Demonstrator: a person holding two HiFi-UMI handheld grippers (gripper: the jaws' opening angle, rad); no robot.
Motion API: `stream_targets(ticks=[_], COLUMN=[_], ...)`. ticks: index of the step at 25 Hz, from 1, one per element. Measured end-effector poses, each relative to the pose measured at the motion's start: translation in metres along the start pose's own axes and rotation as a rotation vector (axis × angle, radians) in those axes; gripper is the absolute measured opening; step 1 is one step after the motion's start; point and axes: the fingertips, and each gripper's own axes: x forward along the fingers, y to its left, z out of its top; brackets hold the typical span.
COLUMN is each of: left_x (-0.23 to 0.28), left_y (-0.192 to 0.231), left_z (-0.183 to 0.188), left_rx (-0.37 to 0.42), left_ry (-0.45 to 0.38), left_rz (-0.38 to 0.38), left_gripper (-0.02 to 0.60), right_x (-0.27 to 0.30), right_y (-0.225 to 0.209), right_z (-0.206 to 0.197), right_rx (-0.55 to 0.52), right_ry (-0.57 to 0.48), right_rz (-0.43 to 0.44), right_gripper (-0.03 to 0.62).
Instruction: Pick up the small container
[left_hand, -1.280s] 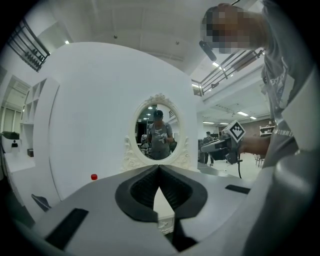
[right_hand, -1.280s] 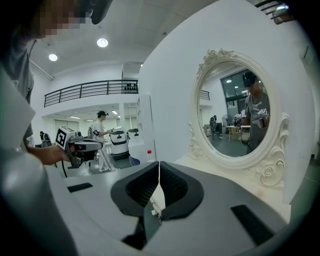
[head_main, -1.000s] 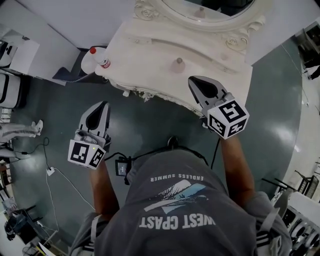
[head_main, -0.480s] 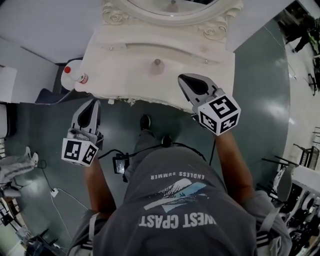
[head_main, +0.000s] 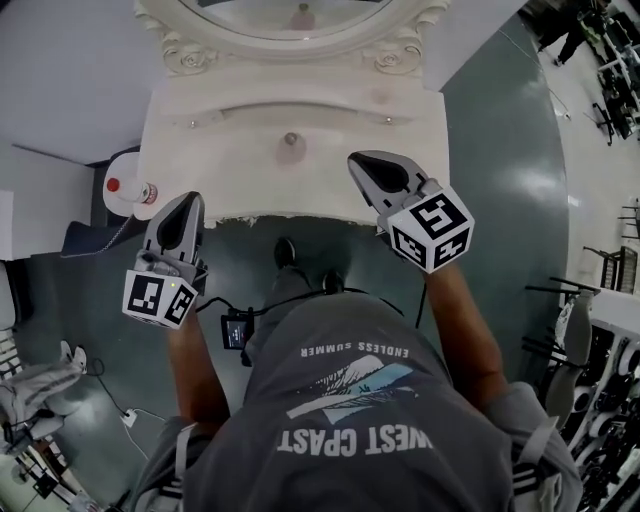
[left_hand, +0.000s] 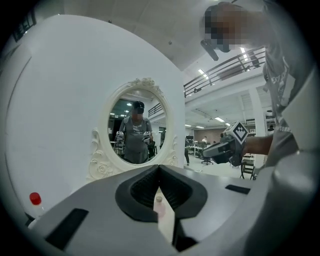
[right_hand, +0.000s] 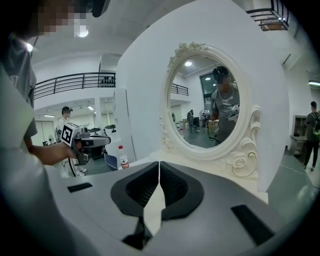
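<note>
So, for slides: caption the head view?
Both shut, left hand-held gripper and right hand-held gripper near small container on white vanity.

right hand-held gripper (right_hand: 159, 167): jaws together, empty | mirror (right_hand: 210, 105): ahead | bottle (right_hand: 122, 158): far left

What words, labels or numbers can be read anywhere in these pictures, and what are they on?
"WEST COAST": large print on the person's grey shirt.
"ENDLESS SUMMER": smaller print on the same shirt, next to the picture printed on it.
Label on the red-capped bottle: too small to read.
Marker cubes: black-and-white square patterns only, no letters.
</note>
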Motion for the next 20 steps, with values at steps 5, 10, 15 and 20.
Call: stream_targets(ticks=[5, 10, 15, 20], left_x=[0.015, 0.018, 0.021, 0.022], left_y=[-0.001, 0.000, 0.001, 0.002], left_z=[-0.001, -0.005, -0.008, -0.009], left_rx=[-0.007, -0.016, -0.020, -0.022], left_ry=[0.007, 0.018, 0.023, 0.027], left_rz=[-0.038, -0.049, -0.053, -0.048], left_gripper=[0.015, 0.017, 0.015, 0.015], right_x=[-0.002, -0.001, 0.000, 0.003], right_y=[-0.011, -0.015, -0.017, -0.021], right_z=[-0.004, -0.007, -0.008, -0.009], right_rx=[0.018, 0.029, 0.033, 0.035], right_ry=[0.009, 0.015, 0.019, 0.023], right_rz=[-0.035, -0.047, -0.050, -0.047], right_gripper=[0.029, 0.029, 0.029, 0.029])
